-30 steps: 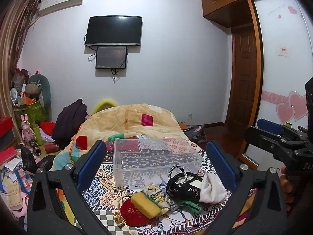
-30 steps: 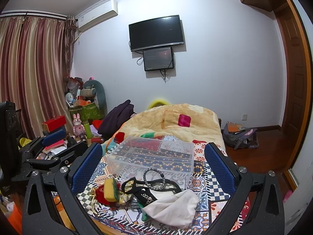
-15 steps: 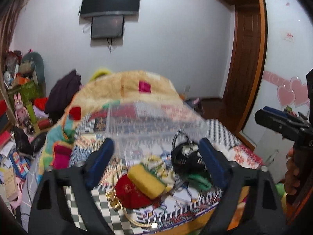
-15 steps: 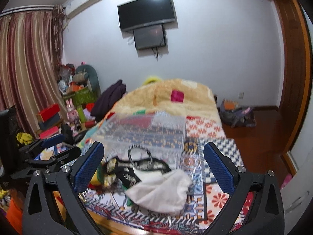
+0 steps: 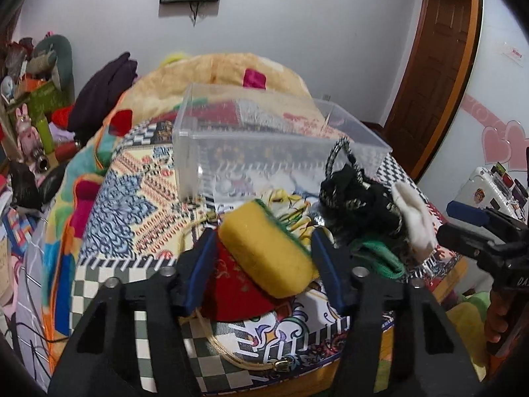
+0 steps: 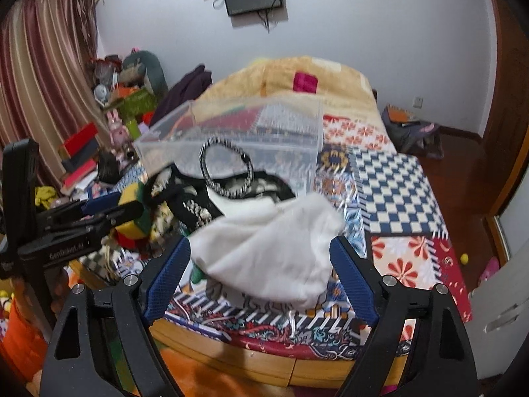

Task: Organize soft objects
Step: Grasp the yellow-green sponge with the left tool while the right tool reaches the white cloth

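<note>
- Both hand-held grippers have dropped and closed in on the pile at the foot of the bed (image 6: 393, 178) since a second ago, when they hung well back with the room's far wall filling both views.
- Left hand-held gripper (image 5: 261, 254) now brackets the sponge (image 5: 267, 251), jaws narrowed from their earlier wide spread yet released, pads just beside the foam and not visibly pressing it.
- Right hand-held gripper (image 6: 261, 278) stands released, spread either side of the white cloth (image 6: 267, 248), which lies on the bed's near edge in front of the clear bin (image 6: 231, 135).
- Sponge rests tilted on a red pouch (image 5: 238, 294), between the bin (image 5: 264, 152) and the bed's edge; a black bag (image 5: 360, 205) with a beaded loop sits beside it.
- Judged step: taking the sponge. Centre the pads on its long yellow sides, clench only until the foam dimples, and lift straight up so the pouch and its cord stay put.
- Bin looks empty, so sorting has likely barely begun.
</note>
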Demonstrator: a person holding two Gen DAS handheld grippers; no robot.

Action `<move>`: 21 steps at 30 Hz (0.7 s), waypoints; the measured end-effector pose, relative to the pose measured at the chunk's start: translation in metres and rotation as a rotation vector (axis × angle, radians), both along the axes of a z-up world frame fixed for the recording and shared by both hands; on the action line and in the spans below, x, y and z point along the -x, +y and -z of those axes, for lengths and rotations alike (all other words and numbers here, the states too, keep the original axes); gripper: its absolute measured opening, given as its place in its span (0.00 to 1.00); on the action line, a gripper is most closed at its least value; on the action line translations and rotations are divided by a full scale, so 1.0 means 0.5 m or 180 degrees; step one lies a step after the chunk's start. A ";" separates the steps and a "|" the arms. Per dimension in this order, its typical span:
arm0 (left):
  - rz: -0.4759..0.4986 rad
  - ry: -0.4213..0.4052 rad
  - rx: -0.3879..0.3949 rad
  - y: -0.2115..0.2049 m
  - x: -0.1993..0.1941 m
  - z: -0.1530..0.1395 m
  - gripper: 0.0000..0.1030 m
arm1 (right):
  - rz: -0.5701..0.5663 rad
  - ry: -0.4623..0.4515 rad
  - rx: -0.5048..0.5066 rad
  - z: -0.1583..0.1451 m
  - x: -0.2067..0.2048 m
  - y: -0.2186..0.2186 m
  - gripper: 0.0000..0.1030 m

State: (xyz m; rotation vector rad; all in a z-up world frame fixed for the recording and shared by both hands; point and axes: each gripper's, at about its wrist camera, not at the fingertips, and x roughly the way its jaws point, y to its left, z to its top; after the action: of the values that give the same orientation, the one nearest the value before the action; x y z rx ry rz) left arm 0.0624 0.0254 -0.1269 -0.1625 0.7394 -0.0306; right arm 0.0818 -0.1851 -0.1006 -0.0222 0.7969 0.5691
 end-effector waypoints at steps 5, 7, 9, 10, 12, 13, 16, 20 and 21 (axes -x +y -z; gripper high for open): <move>0.0030 0.0025 0.0060 0.002 0.001 0.010 0.44 | -0.0081 0.0241 0.0019 0.032 -0.017 0.009 0.56; 0.0038 0.0011 0.0050 0.001 0.005 0.009 0.41 | -0.0112 0.0334 -0.0021 0.042 -0.022 0.008 0.39; 0.0039 0.0006 0.0048 -0.001 0.008 0.006 0.37 | -0.0142 0.0385 -0.0029 0.046 -0.021 0.008 0.25; 0.0045 0.0003 0.0067 0.000 0.009 0.005 0.35 | -0.0160 0.0405 -0.0044 0.048 -0.021 0.008 0.18; 0.0051 -0.0010 0.0088 0.003 0.011 0.002 0.32 | -0.0183 0.0403 -0.0076 0.048 -0.018 0.007 0.11; 0.0055 -0.0028 0.0100 0.005 0.013 -0.001 0.31 | -0.0189 0.0387 -0.0082 0.046 -0.015 0.009 0.10; 0.0066 -0.0093 0.0112 0.006 0.023 -0.013 0.29 | -0.0199 0.0291 -0.0087 0.035 -0.004 0.010 0.08; 0.0086 -0.0235 0.0128 0.006 0.042 -0.038 0.28 | -0.0160 0.0174 -0.0070 0.015 0.000 0.011 0.09; 0.0090 -0.0273 0.0124 0.006 0.047 -0.045 0.28 | -0.0133 0.0153 -0.0067 0.010 0.001 0.010 0.09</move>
State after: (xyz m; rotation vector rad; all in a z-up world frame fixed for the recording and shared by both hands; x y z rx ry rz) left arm 0.0390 0.0284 -0.1044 -0.1867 0.6557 -0.0783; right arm 0.0815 -0.1802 -0.1056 -0.0059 0.8387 0.6193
